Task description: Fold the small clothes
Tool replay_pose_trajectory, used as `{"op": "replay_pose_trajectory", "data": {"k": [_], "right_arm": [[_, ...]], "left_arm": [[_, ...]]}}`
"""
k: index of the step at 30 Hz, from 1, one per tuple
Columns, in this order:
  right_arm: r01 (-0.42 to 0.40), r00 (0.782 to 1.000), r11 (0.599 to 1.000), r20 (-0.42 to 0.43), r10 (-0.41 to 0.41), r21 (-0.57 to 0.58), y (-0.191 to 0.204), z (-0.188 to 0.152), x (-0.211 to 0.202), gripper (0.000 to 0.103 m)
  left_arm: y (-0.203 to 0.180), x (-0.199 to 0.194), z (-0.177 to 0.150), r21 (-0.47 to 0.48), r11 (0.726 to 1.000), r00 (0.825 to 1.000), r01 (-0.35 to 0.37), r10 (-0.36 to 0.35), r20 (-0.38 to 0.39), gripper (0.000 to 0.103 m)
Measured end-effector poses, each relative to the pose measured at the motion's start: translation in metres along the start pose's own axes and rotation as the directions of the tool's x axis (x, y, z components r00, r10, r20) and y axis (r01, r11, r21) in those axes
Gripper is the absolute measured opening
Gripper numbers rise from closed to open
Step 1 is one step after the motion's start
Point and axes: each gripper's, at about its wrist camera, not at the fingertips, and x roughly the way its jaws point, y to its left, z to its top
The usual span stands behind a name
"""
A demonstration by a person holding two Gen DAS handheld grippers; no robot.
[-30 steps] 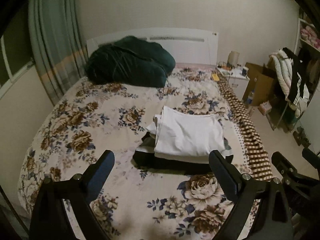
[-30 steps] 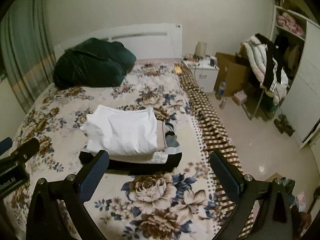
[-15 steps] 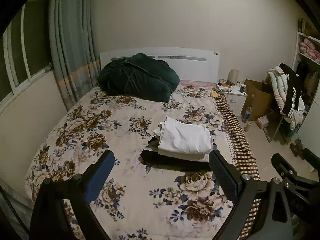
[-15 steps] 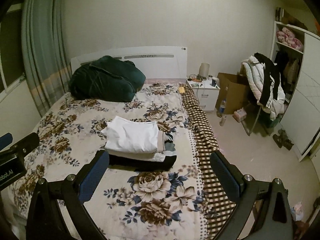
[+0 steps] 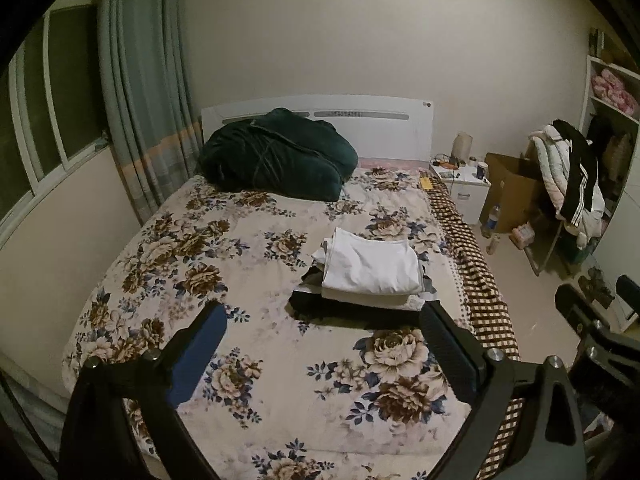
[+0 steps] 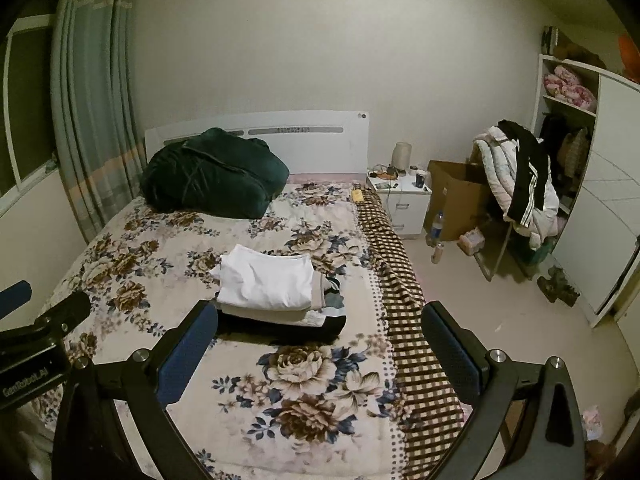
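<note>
Here, the left gripper (image 5: 322, 322) is being held above the near end of the bed (image 5: 248, 344), its two fingers spread wide apart with nothing between them. The right gripper (image 6: 320, 322) is likewise being held with its fingers wide apart and nothing gripped; part of it is also being shown at the right edge of the left wrist view.

A pile of folded clothes (image 5: 370, 276) is being kept on the flowered bedspread, toward the side of the bed that is bordered by a brown checked blanket (image 5: 480, 280). A white garment (image 6: 268, 278) is lying folded on top of the pile, pale layers are being pressed beneath it, and a black piece (image 6: 288, 328) is lying at the bottom. Neither gripper is touching the pile; both are being held well short of it.

At the head of the bed a dark green quilt (image 5: 276, 156) is being propped against the white headboard (image 5: 380, 124). A white nightstand (image 6: 402, 196) is being shown just beside the bed, with a cardboard box (image 6: 456, 196) next to it and jackets (image 6: 520, 184) draped on a rack.
</note>
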Motion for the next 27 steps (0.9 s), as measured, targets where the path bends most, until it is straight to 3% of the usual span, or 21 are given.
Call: {"op": "replay_pose_trajectory", "data": {"k": [27], "right_arm": [[-0.022,1.0,1.0,-0.008,0.022,0.011,0.003,0.008,-0.022,0.103]], "left_arm": [[0.008,-0.024,-0.004,0.003,0.999,0.999,-0.039,0.039,0.029,0.1]]}}
